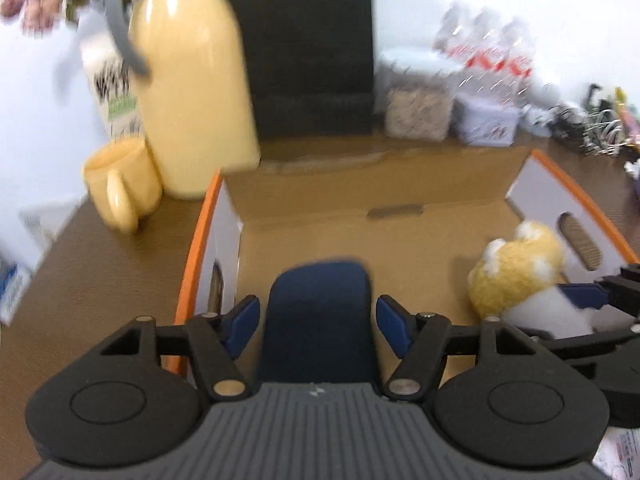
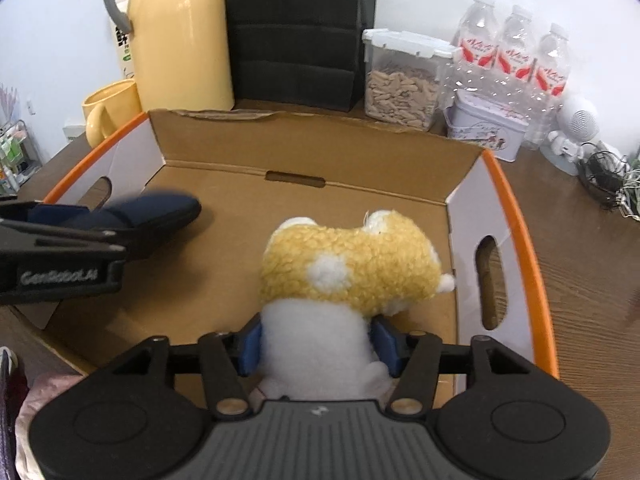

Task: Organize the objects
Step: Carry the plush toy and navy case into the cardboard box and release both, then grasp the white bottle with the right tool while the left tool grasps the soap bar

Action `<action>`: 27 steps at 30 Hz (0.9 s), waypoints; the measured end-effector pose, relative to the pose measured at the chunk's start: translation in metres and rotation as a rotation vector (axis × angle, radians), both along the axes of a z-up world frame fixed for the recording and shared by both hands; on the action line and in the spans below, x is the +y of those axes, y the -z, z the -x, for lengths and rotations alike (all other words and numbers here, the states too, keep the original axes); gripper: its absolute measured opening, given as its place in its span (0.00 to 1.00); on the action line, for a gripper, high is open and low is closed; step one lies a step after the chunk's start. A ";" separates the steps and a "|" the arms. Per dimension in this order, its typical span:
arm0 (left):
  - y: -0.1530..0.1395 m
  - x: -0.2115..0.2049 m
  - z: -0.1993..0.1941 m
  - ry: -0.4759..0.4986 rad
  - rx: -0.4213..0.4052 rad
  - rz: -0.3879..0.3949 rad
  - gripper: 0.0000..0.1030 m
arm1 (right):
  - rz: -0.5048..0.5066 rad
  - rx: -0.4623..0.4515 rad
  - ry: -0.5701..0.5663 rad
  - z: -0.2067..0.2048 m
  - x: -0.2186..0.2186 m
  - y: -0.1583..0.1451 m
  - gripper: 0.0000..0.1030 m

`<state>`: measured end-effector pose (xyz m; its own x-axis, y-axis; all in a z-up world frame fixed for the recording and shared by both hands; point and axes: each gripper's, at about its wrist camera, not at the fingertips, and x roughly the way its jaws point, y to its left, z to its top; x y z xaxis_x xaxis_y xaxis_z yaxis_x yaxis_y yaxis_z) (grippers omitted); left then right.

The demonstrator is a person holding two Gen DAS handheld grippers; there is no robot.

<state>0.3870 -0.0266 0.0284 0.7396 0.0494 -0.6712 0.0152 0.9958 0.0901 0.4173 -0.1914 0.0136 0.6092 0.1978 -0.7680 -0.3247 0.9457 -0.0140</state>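
An open cardboard box (image 2: 532, 248) with an orange rim stands on the brown table; it also shows in the left wrist view (image 1: 200, 224). My right gripper (image 2: 316, 344) is shut on a yellow-and-white plush toy (image 2: 348, 264) and holds it inside the box near the right wall; the plush toy also shows in the left wrist view (image 1: 516, 268). A dark navy case (image 1: 320, 320) lies between the fingers of my left gripper (image 1: 318, 322), over the box's left part. The fingers stand apart from its sides. The case also shows in the right wrist view (image 2: 156, 212).
A tall yellow thermos (image 2: 180, 36) and a yellow mug (image 2: 108, 112) stand behind the box at left. A black bag (image 2: 296, 28), a clear food container (image 2: 400, 84), water bottles (image 2: 516, 56), a lilac tin (image 2: 484, 128) and tangled cables (image 2: 612, 184) sit behind and right.
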 end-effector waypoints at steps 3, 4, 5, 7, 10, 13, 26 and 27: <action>-0.017 -0.007 0.013 0.015 -0.078 -0.017 0.75 | -0.013 -0.035 0.003 0.006 -0.004 -0.011 0.75; -0.022 -0.008 0.017 0.016 -0.096 -0.016 0.77 | -0.016 -0.050 0.006 0.009 -0.006 -0.015 0.77; -0.027 -0.008 0.021 0.014 -0.113 -0.014 0.81 | -0.021 -0.065 0.008 0.012 -0.007 -0.020 0.78; -0.035 -0.005 0.028 0.004 -0.137 -0.005 0.91 | -0.034 -0.095 0.010 0.020 -0.011 -0.031 0.84; -0.046 0.002 0.047 0.005 -0.176 0.014 1.00 | -0.048 -0.149 0.002 0.037 -0.017 -0.046 0.92; -0.054 0.010 0.070 0.018 -0.214 0.019 1.00 | -0.060 -0.194 -0.015 0.060 -0.023 -0.059 0.98; -0.049 0.051 0.168 0.024 -0.262 0.055 1.00 | -0.122 -0.276 -0.011 0.170 -0.064 -0.064 1.00; -0.046 0.054 0.173 0.016 -0.256 0.056 1.00 | -0.127 -0.278 -0.004 0.178 -0.067 -0.063 1.00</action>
